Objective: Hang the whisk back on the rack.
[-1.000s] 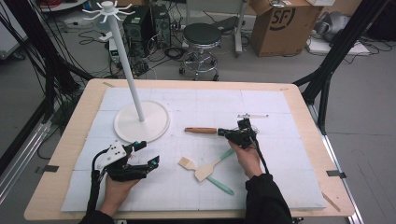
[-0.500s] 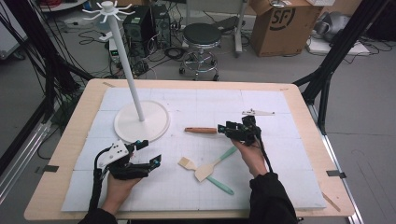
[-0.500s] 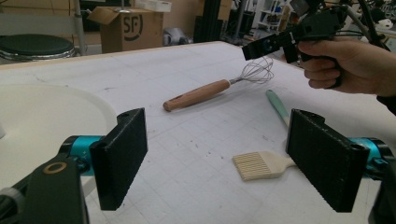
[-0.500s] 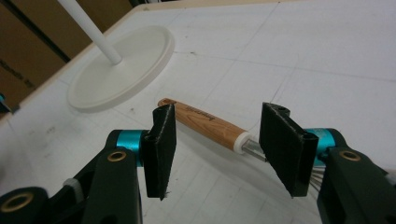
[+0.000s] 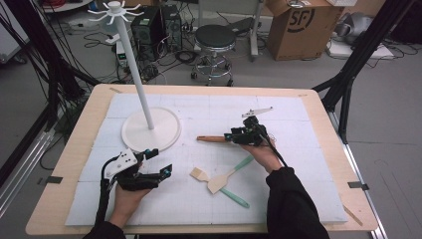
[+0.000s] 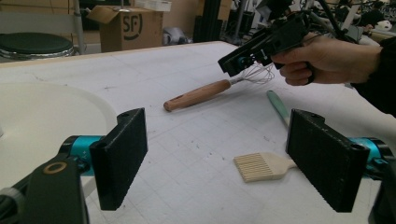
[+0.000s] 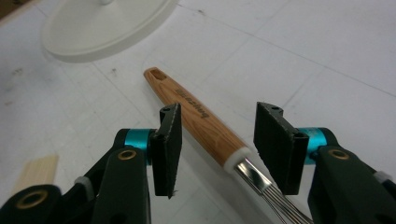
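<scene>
Tool (image 7: 217, 149) in the right hand has slid along the whisk (image 7: 196, 119), jaws just closing but apart, left tool (image 6: 229, 163) open over the white counter (image 5: 308, 149).

On the worktop (image 5: 323, 149), the stand (image 5: 151, 130) sits in the upper left part of the high view. To its right lies the whisk (image 5: 214, 139), pointing sideways, with the right gripper (image 5: 234, 137) over it, one jaw on each side. Below the whisk, near the middle, lie the brush (image 5: 200, 174) and two spatulas (image 5: 226, 181), which cross each other. The left gripper (image 5: 161, 162) is at the lower left, just below the stand and left of the brush.
</scene>
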A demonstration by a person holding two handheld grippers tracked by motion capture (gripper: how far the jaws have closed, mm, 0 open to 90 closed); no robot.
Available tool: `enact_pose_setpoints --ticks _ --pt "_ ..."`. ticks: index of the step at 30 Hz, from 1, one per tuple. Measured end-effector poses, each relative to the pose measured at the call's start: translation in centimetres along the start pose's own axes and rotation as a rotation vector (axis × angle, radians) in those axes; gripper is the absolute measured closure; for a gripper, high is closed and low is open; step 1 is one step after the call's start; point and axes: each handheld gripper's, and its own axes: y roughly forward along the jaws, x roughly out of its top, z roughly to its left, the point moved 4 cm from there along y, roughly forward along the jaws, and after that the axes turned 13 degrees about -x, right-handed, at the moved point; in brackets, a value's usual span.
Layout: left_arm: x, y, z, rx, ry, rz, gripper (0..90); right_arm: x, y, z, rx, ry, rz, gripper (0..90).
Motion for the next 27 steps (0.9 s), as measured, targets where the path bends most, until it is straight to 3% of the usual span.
enact_pose_setpoints --ticks 4,9,12,13,14,17,22,27 --pt "-0.1 0.0 0.1 0.003 0.000 0.004 21.2 -0.7 0.8 -0.3 0.000 -0.016 0.049 51.8" --pt "-0.2 -0.2 0.3 0.006 -0.007 0.004 21.2 -0.7 1.3 -0.1 0.020 -0.047 0.037 53.4" --pt "-0.2 -0.3 0.4 0.011 -0.012 0.000 21.2 -0.8 2.1 0.1 0.016 -0.074 0.114 52.8" --pt "-0.2 -0.3 0.4 0.015 -0.012 0.000 21.2 -0.7 2.2 0.2 0.032 -0.063 0.135 53.2" --pt "-0.2 -0.3 0.4 0.013 -0.012 0.000 21.2 -0.5 2.3 0.2 0.052 -0.050 0.135 53.7" --pt "-0.2 -0.4 0.4 0.013 -0.012 0.001 21.2 -0.6 2.5 0.6 0.052 -0.076 0.151 54.1" --pt "-0.2 -0.5 0.3 0.016 -0.011 -0.001 21.2 -0.7 2.2 1.3 0.021 -0.120 0.173 55.6" --pt "-0.2 -0.4 0.1 0.016 -0.008 0.001 21.2 -0.9 1.7 2.3 -0.024 -0.200 0.203 58.3"
